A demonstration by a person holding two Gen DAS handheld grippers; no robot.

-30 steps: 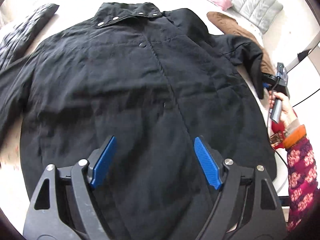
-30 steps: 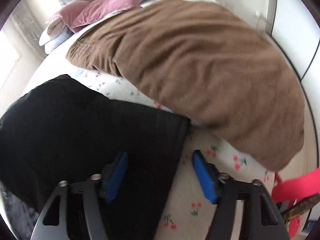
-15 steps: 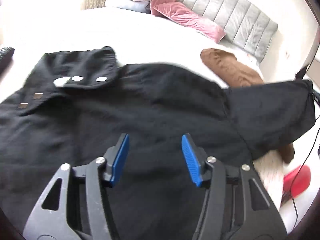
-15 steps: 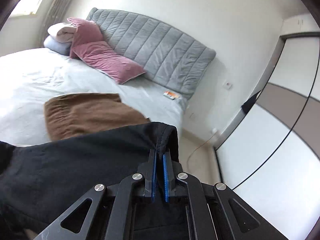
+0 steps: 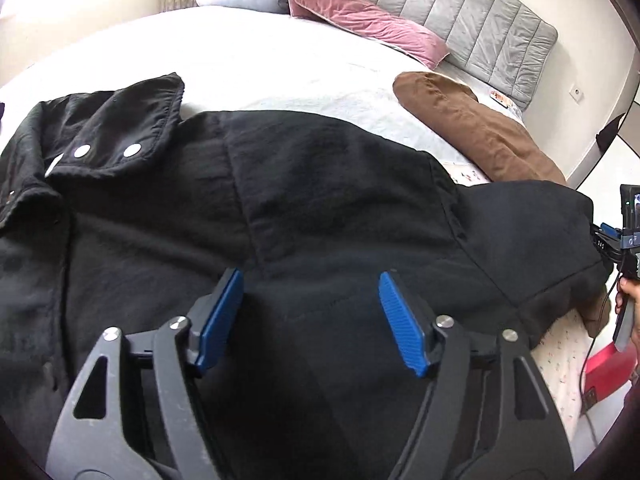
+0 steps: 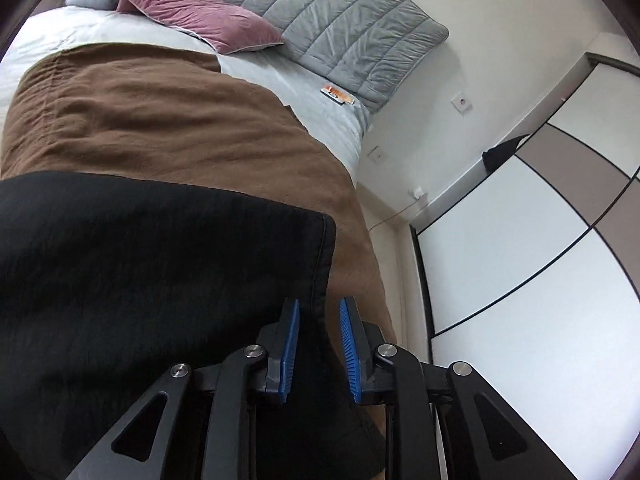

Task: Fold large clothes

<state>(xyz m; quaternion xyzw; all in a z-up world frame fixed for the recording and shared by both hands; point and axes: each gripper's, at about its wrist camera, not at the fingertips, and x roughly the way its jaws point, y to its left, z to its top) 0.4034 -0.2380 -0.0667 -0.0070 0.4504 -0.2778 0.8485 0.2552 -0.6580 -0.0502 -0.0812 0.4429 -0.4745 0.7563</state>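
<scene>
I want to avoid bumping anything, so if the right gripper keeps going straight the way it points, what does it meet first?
Most likely the black coat sleeve, whose hemmed edge already sits between the right gripper fingers; beyond it lies the brown blanket. Depth is unclear.

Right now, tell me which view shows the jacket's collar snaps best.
The left wrist view: the collar snaps sit in plain sight on the black jacket. The right wrist view shows only its sleeve cuff, no snaps.

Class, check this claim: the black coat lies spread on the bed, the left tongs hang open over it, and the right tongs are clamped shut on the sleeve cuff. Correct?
Not quite. In the right wrist view the right tongs are open, a gap on either side of the sleeve cuff. The rest holds: the black coat lies spread on the bed, with the left tongs open over it.
</scene>
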